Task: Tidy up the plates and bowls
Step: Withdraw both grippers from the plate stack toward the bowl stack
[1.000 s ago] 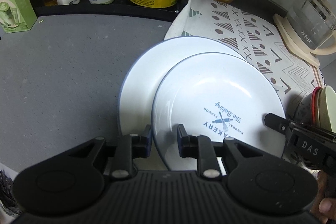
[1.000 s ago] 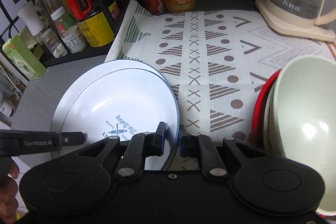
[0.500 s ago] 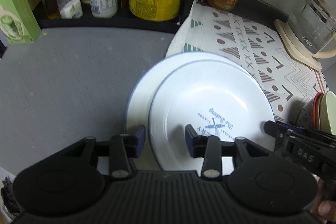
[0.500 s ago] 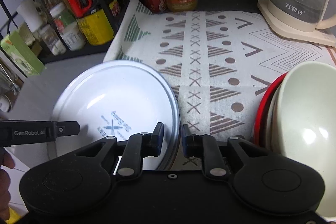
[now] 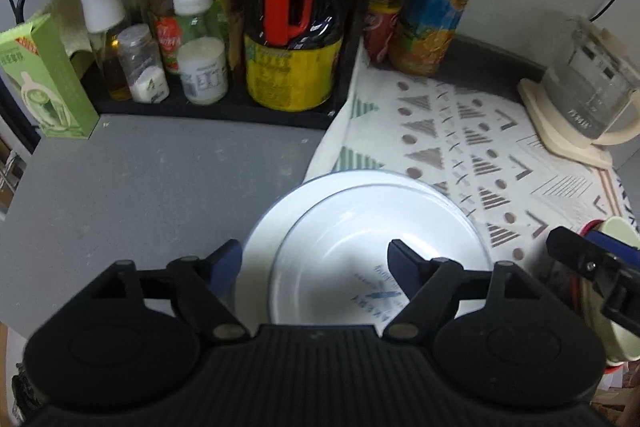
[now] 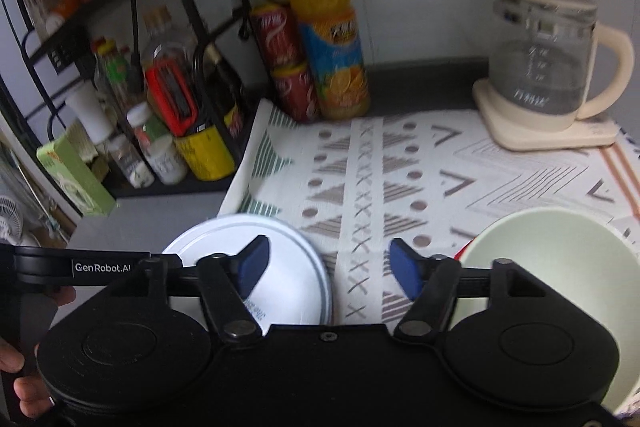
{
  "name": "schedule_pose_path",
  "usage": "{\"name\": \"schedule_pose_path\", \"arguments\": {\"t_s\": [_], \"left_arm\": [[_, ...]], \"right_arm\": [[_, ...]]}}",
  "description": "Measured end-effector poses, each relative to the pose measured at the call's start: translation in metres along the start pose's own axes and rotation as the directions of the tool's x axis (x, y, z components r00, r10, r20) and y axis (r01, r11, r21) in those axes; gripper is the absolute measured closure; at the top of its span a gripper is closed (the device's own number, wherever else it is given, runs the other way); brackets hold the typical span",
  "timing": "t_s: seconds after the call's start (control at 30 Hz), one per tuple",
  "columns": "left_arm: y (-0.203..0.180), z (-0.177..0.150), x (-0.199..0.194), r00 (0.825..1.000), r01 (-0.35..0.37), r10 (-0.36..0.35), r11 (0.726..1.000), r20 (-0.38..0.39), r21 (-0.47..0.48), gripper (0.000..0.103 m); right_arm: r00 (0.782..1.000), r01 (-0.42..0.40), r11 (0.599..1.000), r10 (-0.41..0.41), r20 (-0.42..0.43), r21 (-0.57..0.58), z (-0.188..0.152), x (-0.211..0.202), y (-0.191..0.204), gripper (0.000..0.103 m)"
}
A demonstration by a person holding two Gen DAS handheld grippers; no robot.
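**Both grippers open, plates stacked on the counter**

We see the left gripper [image 5: 314, 263] with fingers spread wide, holding nothing. It hangs over the near edge of the two white plates. The smaller plate [image 5: 360, 247] with the blue bakery print sits inside the larger plate [image 5: 260, 243]; the print is partly hidden behind the right finger. The stack lies partly on the grey counter [image 5: 140, 187] and partly on the edge of the patterned cloth [image 5: 460, 147].

We see the right gripper [image 6: 328, 263] also spread wide and empty. Its left finger is over the plate stack [image 6: 288, 247] and its right finger is over the cloth [image 6: 400, 167]. We cannot tell whether either finger touches anything below.

The pale green bowl [image 6: 560, 259] sits at the right of the right wrist view, nested in a red-rimmed bowl [image 6: 464, 249] of which only a sliver shows. In the left wrist view the same bowls [image 5: 616, 227] are at the far right edge, behind the tip of the right gripper [image 5: 580, 259].

Background:
- glass kettle [image 6: 540, 67] on its cream base, standing on the far right corner of the cloth
- orange juice bottle [image 6: 328, 47] and red cans [image 6: 284, 67] at the back edge of the cloth
- black rack [image 5: 216, 107] of condiment bottles at the left
- green box [image 5: 44, 83] beside the rack
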State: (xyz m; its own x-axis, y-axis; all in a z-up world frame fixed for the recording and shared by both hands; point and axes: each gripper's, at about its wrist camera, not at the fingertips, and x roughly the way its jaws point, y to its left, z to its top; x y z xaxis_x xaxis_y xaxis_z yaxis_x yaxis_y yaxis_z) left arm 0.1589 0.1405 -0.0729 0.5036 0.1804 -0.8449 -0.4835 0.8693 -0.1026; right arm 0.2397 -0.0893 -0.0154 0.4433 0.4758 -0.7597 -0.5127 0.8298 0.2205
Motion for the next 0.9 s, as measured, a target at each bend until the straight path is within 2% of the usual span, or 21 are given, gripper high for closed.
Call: {"name": "schedule_pose_path", "arguments": {"t_s": [0.03,0.1,0.17,0.23,0.4,0.63,0.9], "left_arm": [[-0.002,0.000,-0.003,1.000,-0.002,0.002,1.000,0.011,0.001,0.017],[-0.005,-0.002,-0.010,1.000,0.013,-0.013,1.000,0.025,0.002,0.015],[-0.010,-0.001,-0.013,0.999,0.030,-0.030,1.000,0.030,0.002,0.013],[-0.015,-0.003,-0.017,0.998,0.047,-0.048,0.999,0.037,0.010,0.005],[-0.030,-0.007,-0.025,0.995,0.088,-0.089,0.996,0.048,0.022,0.000],[-0.053,-0.012,-0.031,0.987,0.154,-0.156,0.986,0.028,0.059,0.000],[-0.083,-0.014,-0.032,0.983,0.181,-0.184,0.977,0.009,0.112,0.000]], "right_arm": [[1.000,0.004,1.000,-0.004,0.012,0.003,0.001,-0.004,-0.002,0.017],[0.999,0.011,1.000,-0.011,0.039,0.008,0.002,-0.012,-0.006,0.008],[0.998,0.016,1.000,-0.017,0.052,0.014,0.001,-0.018,-0.011,0.004],[0.998,0.028,0.999,-0.030,0.058,0.025,0.001,-0.022,-0.016,0.000],[0.995,0.054,0.997,-0.058,0.076,0.056,-0.003,-0.036,-0.031,0.000],[0.991,0.092,0.992,-0.100,0.094,0.087,-0.009,-0.053,-0.051,0.000],[0.983,0.145,0.981,-0.158,0.097,0.130,-0.016,-0.068,-0.075,0.000]]}}
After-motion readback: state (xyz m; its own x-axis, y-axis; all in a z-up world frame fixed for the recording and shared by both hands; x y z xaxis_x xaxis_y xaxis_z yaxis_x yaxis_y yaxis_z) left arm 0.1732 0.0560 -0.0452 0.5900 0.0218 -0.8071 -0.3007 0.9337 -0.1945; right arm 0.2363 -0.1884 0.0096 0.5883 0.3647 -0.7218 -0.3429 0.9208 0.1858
